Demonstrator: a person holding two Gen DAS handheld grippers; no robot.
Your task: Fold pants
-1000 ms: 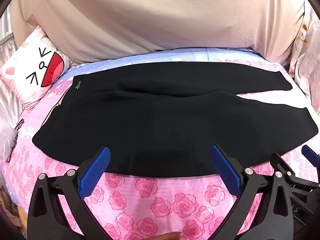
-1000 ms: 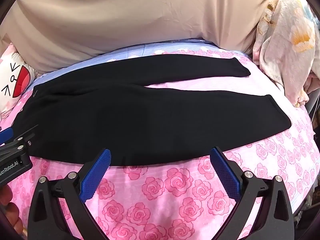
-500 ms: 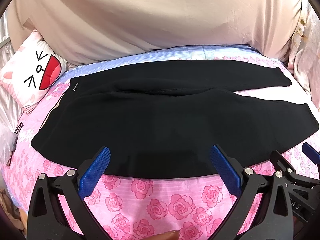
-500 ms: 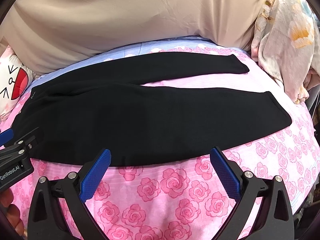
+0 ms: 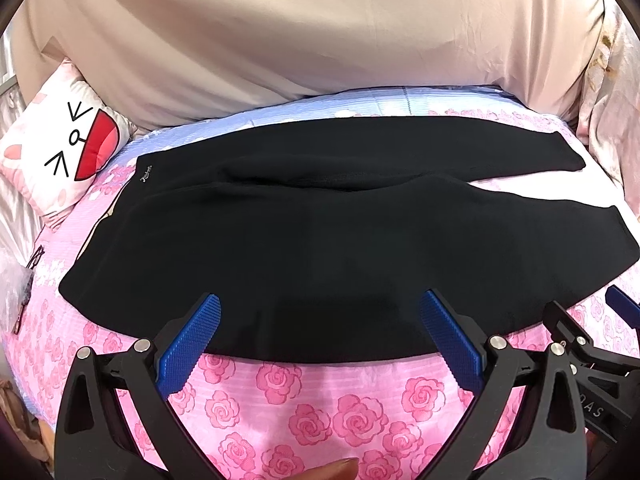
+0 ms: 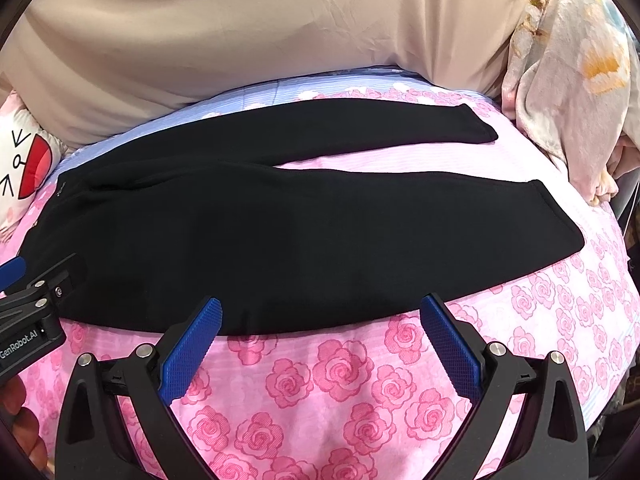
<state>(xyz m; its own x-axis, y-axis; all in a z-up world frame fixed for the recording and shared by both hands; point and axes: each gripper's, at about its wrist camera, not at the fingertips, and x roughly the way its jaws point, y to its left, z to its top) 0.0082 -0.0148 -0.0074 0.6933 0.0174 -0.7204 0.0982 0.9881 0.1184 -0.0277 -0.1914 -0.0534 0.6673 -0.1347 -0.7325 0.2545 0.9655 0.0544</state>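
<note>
Black pants [image 5: 320, 240] lie flat across the pink rose bedsheet, waistband at the left, both legs running right and splayed apart at the cuffs. They also show in the right wrist view [image 6: 300, 220]. My left gripper [image 5: 320, 310] is open and empty, its fingertips over the near edge of the pants' hip part. My right gripper [image 6: 320, 312] is open and empty, over the near edge of the near leg. Each gripper shows at the edge of the other's view.
A cartoon-face pillow [image 5: 56, 152] lies at the far left. A beige sheet [image 5: 320, 32] hangs behind the bed. A floral blanket [image 6: 568, 80] is bunched at the far right. The pink sheet [image 6: 340, 380] extends toward me.
Both grippers have drifted slightly forward and down toward the pants' near edge. The pants have not moved. Both grippers stay open.
</note>
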